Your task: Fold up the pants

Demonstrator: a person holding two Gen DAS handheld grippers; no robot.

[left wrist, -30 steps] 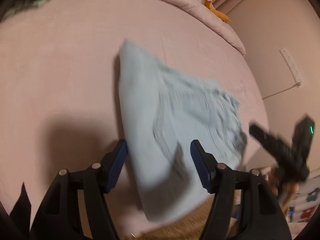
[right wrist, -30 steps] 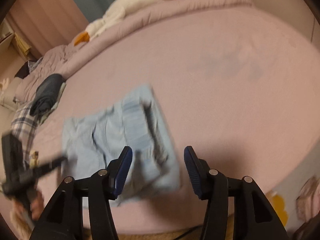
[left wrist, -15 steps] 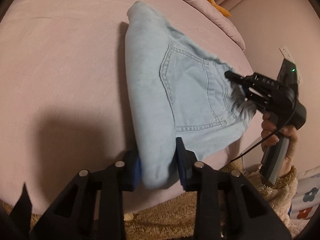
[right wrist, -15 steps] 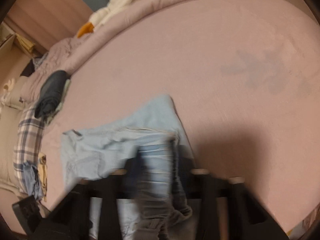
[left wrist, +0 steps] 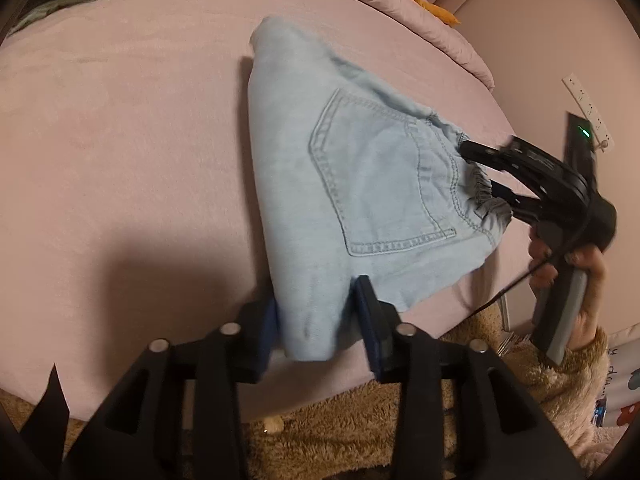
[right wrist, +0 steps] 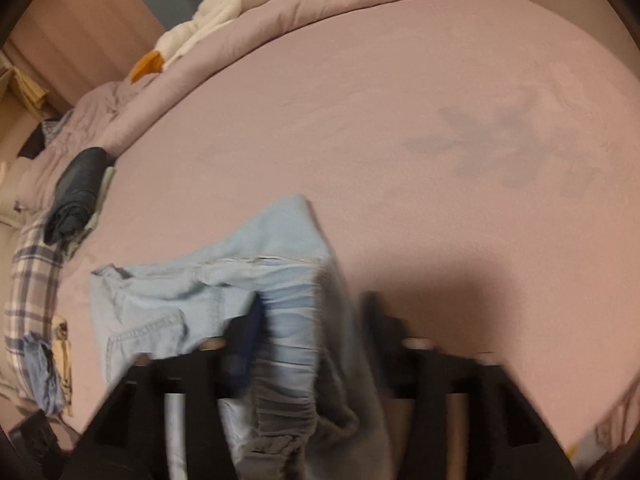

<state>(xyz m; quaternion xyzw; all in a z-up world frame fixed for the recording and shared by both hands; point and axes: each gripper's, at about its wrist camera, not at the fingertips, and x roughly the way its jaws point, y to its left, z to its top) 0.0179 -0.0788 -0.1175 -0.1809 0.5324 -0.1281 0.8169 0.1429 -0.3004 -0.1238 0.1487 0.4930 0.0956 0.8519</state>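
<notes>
The left hand-held gripper [left wrist: 318,322] has just been opening, and the near folded corner of the light blue pants [left wrist: 360,184] lies between its blue pads, which look barely parted from the cloth. The right hand-held gripper [left wrist: 478,174] has also just been opening; its jaws straddle the gathered waistband at the pants' right edge, though blur in its own view leaves contact uncertain, so it seems released. The pants lie folded, back pocket up, near the front edge of the pink bed [left wrist: 120,140]. A dark rolled garment [right wrist: 76,192] sits well apart beside a plaid cloth [right wrist: 32,280].
</notes>
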